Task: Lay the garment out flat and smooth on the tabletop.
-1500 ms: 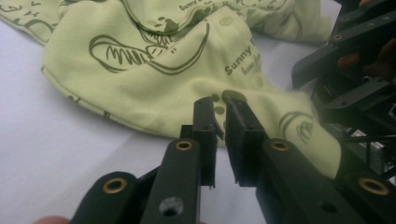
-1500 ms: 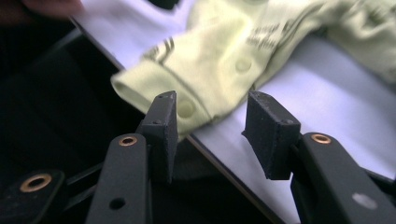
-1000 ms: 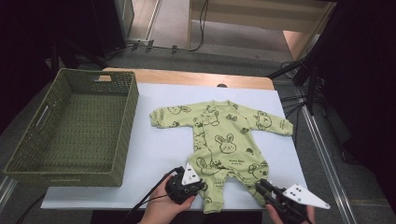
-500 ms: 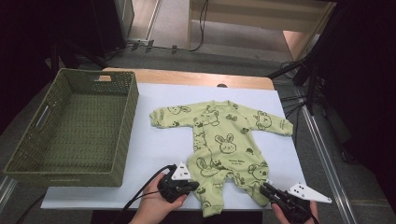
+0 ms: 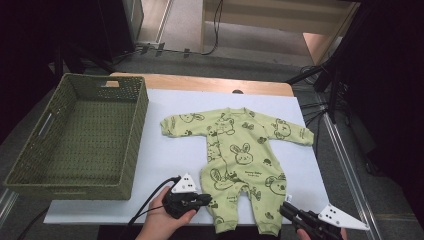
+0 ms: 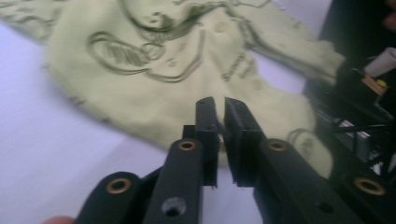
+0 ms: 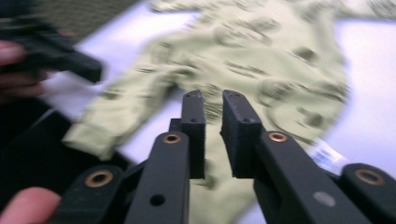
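Observation:
A light green baby romper with animal prints lies flat and spread out on the white table cover, legs toward me. My left gripper lies low at the outer edge of the romper's left leg, pointing right. Its jaws stand almost together over the leg fabric with nothing between them. My right gripper hovers just off the right leg's cuff at the near table edge. It points at the blurred romper, and its jaws are a narrow gap apart and hold nothing.
A green woven basket stands on the left side of the table and has nothing in it. Cables and black stands sit behind and to the right of the table. White cover lies bare between basket and romper.
Both grippers have drifted back a little toward the near table edge, the left one also slightly leftward. The romper has not moved.

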The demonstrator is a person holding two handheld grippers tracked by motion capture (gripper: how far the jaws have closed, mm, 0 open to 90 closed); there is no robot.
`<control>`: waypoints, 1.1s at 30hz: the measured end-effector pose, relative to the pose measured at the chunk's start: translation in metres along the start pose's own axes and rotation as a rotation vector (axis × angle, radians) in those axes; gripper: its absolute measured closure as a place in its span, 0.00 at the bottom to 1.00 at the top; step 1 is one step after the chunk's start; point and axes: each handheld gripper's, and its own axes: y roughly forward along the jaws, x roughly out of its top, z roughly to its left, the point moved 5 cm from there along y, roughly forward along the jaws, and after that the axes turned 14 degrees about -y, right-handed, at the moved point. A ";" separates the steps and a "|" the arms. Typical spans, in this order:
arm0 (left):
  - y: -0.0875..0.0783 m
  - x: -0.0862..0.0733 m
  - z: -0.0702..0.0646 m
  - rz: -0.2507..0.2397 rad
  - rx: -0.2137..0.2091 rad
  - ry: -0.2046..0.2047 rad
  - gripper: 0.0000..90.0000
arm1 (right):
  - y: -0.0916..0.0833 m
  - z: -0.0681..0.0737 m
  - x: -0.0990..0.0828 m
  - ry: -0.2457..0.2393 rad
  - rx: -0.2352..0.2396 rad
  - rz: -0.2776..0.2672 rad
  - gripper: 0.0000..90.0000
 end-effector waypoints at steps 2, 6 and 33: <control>0.007 -0.001 -0.005 0.005 0.001 0.011 0.82 | 0.010 -0.004 -0.005 0.012 -0.022 0.049 0.87; 0.019 -0.003 -0.015 0.045 -0.012 0.034 0.71 | 0.035 0.011 -0.007 -0.035 0.021 0.116 0.80; 0.030 -0.021 -0.037 0.119 -0.031 0.103 1.00 | 0.048 0.038 -0.021 -0.141 0.039 0.210 0.89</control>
